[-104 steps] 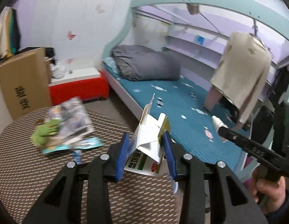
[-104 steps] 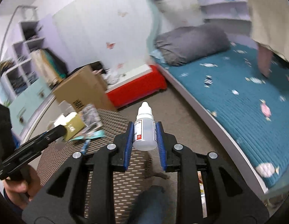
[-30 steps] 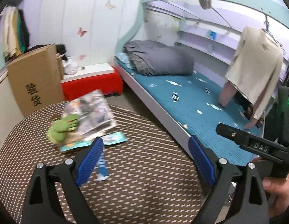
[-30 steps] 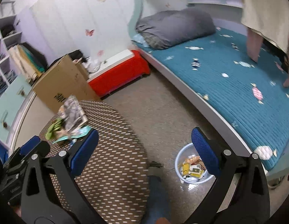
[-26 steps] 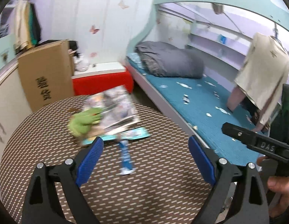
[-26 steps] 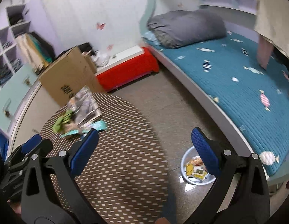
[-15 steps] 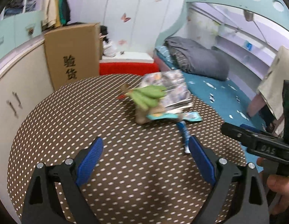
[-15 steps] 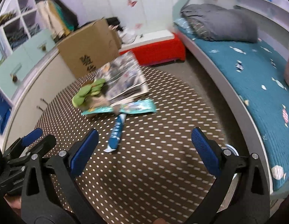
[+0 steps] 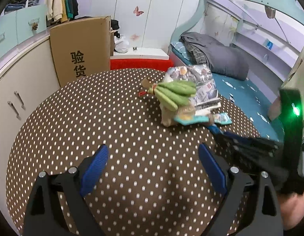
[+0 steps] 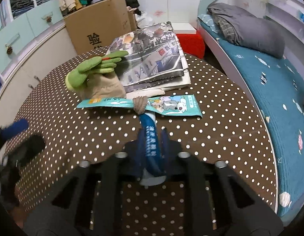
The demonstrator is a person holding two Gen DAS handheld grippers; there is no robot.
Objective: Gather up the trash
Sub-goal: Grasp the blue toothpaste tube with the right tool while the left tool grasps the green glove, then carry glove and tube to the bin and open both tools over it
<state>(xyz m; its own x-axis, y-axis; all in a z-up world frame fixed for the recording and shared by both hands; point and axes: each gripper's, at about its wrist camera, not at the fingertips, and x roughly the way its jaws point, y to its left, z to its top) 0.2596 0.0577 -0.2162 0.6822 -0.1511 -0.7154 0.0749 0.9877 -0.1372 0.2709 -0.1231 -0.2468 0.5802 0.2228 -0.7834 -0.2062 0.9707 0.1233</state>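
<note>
The right gripper (image 10: 152, 143) is clamped on a dark blue wrapper (image 10: 151, 143), which lies flat on the round polka-dot table (image 10: 220, 137), its far end tucked under a teal snack packet (image 10: 171, 104). The blue pads (image 10: 165, 143) are pressed against the wrapper's sides. A knot of twine (image 10: 140, 104) is seen on the packet, just beyond the wrapper's far end. Behind it a green-and-beige glove (image 10: 96, 74) is lying against a stack of newspapers (image 10: 152, 59).

The left gripper (image 9: 152, 170) is held above a bare part of the table (image 9: 112, 127), jaws spread wide apart, nothing between them. The glove (image 9: 174, 95), newspapers (image 9: 203, 86) and teal packet (image 9: 220, 118) are seen further ahead, well apart from it. The right gripper (image 9: 224, 135) is seen at its right, blurred, at the table's edge near the packet. A cardboard box (image 9: 83, 49) and a bed (image 9: 246, 90) are seen beyond the table.
</note>
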